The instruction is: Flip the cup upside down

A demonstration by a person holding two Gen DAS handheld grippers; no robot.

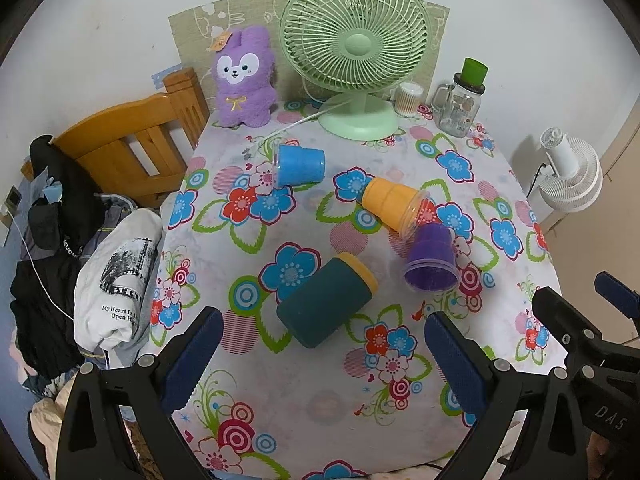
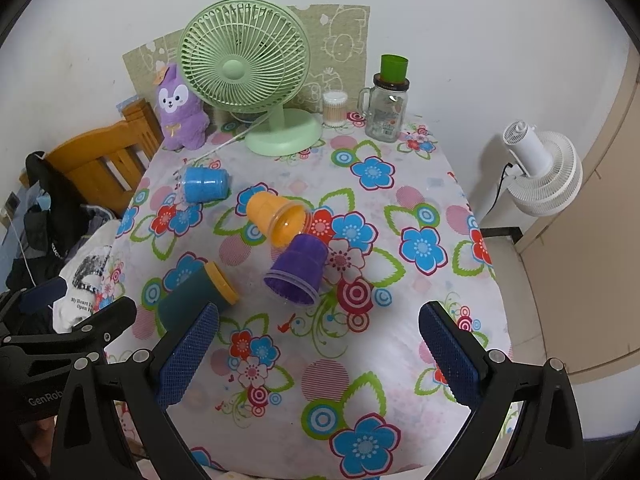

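Four cups: all tipped over on the table [image 1: 320, 400].
Purple cup [image 2: 297, 270]: light, thin, slippery; you grip its ribbed wall.
Right gripper [image 2: 318, 354]: spread, empty, cup at 12 o'clock.
Left gripper [image 1: 320, 356]: spread, empty.

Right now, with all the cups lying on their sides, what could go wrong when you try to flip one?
1. The orange cup and purple cup lie close together, maybe touching; grabbing one may knock the other.
2. Cups on their sides can roll. A nudged blue cup might roll toward the table's left edge.
3. The dark green cup lies nearest the left gripper; its round side could slip between the open fingers.
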